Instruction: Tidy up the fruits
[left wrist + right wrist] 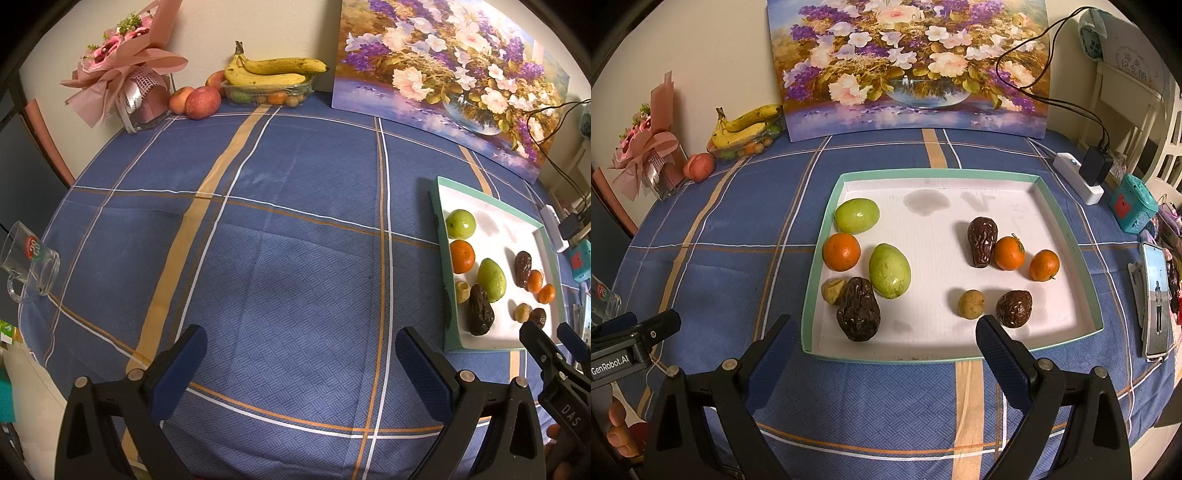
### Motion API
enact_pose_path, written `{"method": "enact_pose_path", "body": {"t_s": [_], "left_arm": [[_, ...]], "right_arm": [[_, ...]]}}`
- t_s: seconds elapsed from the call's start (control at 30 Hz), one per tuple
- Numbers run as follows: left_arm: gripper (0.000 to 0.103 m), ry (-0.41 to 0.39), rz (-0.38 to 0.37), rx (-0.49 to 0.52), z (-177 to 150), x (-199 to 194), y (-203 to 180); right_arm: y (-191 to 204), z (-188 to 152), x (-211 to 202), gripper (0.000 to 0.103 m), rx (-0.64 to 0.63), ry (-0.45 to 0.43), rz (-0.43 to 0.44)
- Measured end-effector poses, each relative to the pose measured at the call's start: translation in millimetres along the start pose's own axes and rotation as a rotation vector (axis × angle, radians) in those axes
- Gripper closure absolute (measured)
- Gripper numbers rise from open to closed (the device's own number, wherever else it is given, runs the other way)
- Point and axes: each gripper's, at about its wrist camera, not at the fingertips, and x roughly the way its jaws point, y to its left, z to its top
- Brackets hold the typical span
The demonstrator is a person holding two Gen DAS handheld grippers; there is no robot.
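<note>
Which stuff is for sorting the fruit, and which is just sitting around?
For the job:
tray
green fruits
oranges
wrinkled dark fruits
small tan fruits

Just lying about:
flower painting
bouquet
glass mug
phone
bananas

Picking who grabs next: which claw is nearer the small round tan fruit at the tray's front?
Right. The right claw hangs open at the tray's front edge, the small round tan fruit just beyond its right finger. The open left claw sits over bare cloth, left of the white tray.
</note>
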Motion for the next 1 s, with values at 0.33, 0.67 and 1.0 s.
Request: {"method": "enact_pose_path", "body": {"t_s": [0.33, 0.67, 1.0], "left_arm": [[0.000, 0.000, 0.001, 0.000, -0.4, -0.1, 0.0], [0.000, 0.001, 0.001, -0.001, -0.6, 0.2, 0.2], [0.000, 0.000, 0.003, 0.000, -0.9, 0.4, -0.2]], "right_arm": [[-0.1, -0.5, 0.4, 0.006, -0.001, 0.001, 0.000], [0.1, -1.2, 1.2, 0.006, -0.002, 0.004, 0.000], [-0.2, -2.0, 1.9, 0.006, -0.003, 0.006, 0.000]]}}
